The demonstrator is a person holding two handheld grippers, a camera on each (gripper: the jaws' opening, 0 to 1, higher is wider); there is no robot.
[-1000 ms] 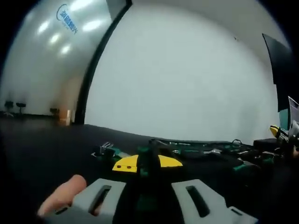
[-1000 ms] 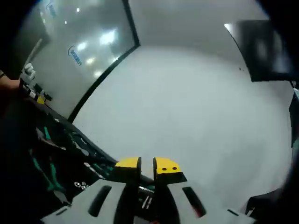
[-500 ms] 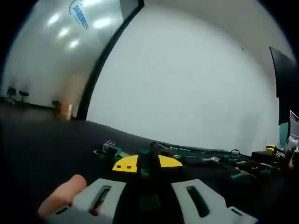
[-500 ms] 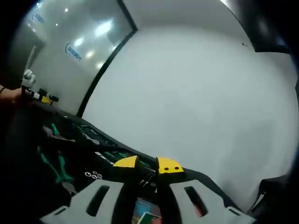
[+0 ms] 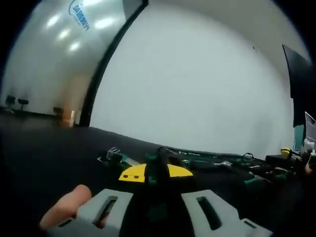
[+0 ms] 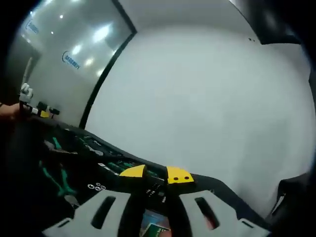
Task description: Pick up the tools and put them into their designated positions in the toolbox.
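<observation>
a green-handled tool is pinched between the yellow-tipped jaws of the left gripper, over the black table. more green-handled tools are laid in a row behind it; their number cannot be told. 1 fingertip is seen beside the mount. the right gripper is held slightly spread, nothing visibly between, above the toolbox. a white wall stands behind.

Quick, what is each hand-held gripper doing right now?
Left hand-held gripper: closed on a dark green-handled tool.
Right hand-held gripper: slightly open, holding nothing.
</observation>
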